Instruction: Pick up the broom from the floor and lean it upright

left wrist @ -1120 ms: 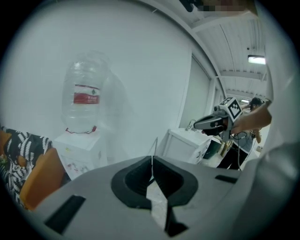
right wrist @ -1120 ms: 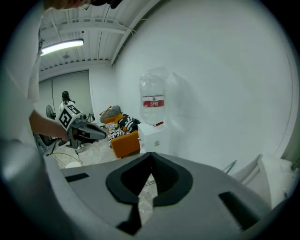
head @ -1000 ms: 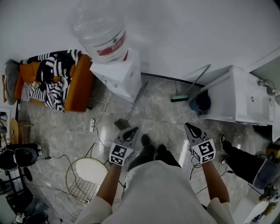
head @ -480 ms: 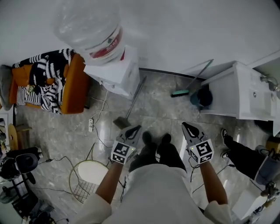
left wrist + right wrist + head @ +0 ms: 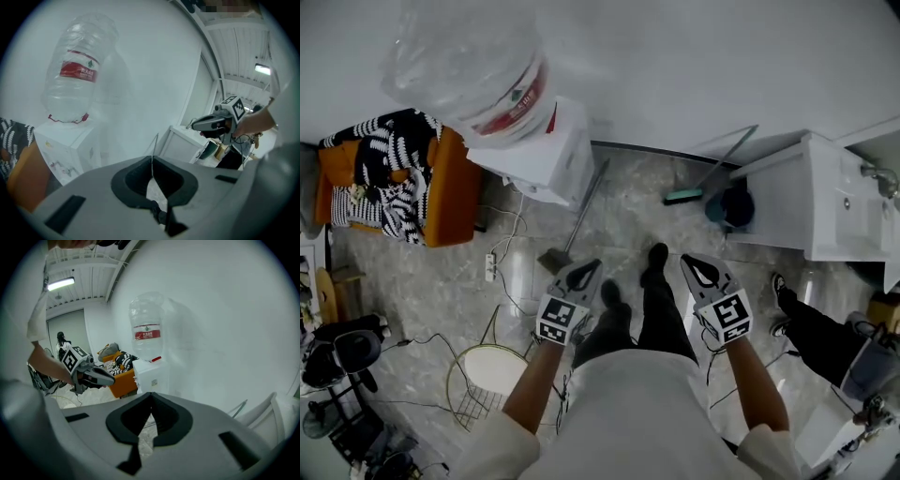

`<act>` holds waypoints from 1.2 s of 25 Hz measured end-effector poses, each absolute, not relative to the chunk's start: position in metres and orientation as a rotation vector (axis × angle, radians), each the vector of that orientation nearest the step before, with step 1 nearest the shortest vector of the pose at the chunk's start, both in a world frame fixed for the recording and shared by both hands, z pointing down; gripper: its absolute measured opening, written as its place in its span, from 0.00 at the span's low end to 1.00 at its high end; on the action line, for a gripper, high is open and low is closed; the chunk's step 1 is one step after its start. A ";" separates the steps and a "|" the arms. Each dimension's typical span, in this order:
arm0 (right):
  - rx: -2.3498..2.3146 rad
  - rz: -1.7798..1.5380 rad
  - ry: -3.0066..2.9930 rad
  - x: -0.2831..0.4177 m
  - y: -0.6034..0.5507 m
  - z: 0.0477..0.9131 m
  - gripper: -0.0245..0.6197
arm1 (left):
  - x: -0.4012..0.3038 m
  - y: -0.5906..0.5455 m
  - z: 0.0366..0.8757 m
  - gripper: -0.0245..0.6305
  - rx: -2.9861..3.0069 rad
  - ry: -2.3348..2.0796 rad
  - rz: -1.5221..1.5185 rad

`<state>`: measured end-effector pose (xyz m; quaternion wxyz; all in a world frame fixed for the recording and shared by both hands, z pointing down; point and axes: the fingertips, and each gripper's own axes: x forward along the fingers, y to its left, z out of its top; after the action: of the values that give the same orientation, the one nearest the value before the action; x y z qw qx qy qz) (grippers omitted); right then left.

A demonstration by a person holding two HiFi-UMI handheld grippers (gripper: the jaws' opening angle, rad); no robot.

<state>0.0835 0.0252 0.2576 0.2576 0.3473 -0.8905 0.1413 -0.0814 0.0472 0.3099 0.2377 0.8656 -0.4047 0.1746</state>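
Note:
A broom with a teal head (image 5: 682,197) lies on the grey floor by the white cabinet (image 5: 787,206); its thin handle (image 5: 727,157) slants up to the right. A second long grey handle (image 5: 581,211) slants from the dispenser down to a grey head (image 5: 550,262). My left gripper (image 5: 591,266) is shut and empty, just right of that grey head. My right gripper (image 5: 686,259) is shut and empty, a little short of the teal head. In the left gripper view a thin handle (image 5: 155,140) rises past the closed jaws (image 5: 151,158). The right gripper's jaws (image 5: 150,394) also meet.
A water dispenser (image 5: 539,150) with a big clear bottle (image 5: 473,66) stands at the back left, beside an orange sofa (image 5: 455,192) under a striped blanket. A dark bin (image 5: 729,208) sits by the cabinet. A round wire stool (image 5: 483,380), a power strip (image 5: 491,268) and cables lie near my feet.
Both grippers have moved forward toward the wall and a little lower, staying shut. The person has stepped forward, one foot now between the grippers.

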 end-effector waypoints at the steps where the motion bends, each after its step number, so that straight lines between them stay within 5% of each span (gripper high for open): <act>1: 0.925 0.375 -2.416 0.085 0.017 0.261 0.04 | -0.079 0.041 0.311 0.05 2.362 -1.119 0.474; 14: 0.676 0.366 -2.458 0.083 -0.081 0.347 0.04 | -0.035 -0.040 0.384 0.05 2.326 -1.194 0.402; 30: 0.666 0.601 -2.432 0.067 -0.095 0.568 0.04 | -0.029 -0.034 0.578 0.05 2.192 -1.182 0.503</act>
<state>0.0666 -0.0947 0.5678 0.2711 0.2473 -0.9030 0.2233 -0.0290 -0.0342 0.5781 0.2960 0.8241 -0.4443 0.1892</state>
